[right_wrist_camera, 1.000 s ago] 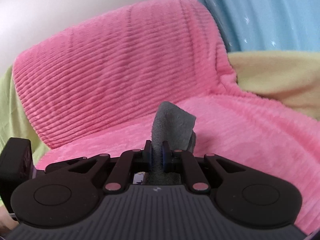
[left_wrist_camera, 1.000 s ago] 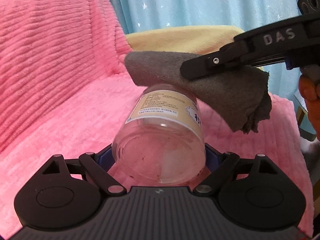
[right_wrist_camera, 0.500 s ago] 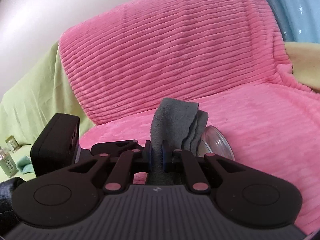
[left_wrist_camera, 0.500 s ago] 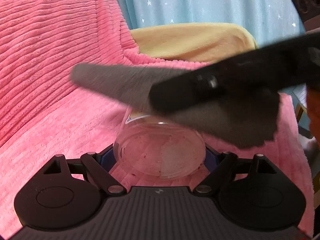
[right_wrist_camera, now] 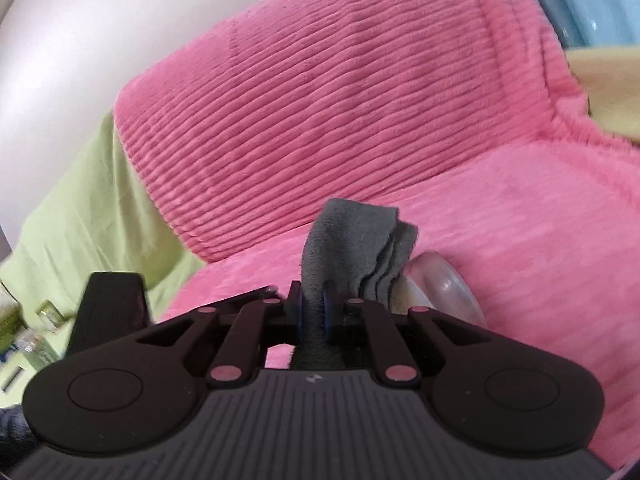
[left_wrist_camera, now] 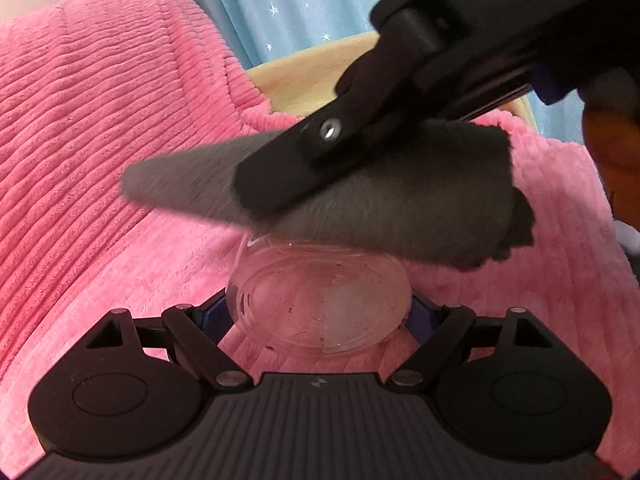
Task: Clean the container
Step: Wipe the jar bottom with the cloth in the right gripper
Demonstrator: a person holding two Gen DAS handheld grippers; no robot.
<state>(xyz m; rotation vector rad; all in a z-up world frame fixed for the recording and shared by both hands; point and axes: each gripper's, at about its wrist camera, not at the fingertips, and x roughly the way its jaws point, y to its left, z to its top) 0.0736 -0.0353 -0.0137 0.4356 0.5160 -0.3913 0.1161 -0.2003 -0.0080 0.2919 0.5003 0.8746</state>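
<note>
where fuzzy grey cloth (left_wrist_camera: 360, 208) drapes, clear round jar (left_wrist_camera: 320, 304)

A pink ribbed plush blanket (left_wrist_camera: 100, 152) covers a seat and its backrest. Behind it hangs a light blue curtain (left_wrist_camera: 304, 4) with small white stars. A green sheet (right_wrist_camera: 92, 216) lies beside the blanket.

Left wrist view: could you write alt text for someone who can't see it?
A clear plastic jar, bottom toward the camera and specked with reddish residue, is clamped in the left claw. The right claw holds a grey cloth just above it, over a pink ribbed blanket.
</note>
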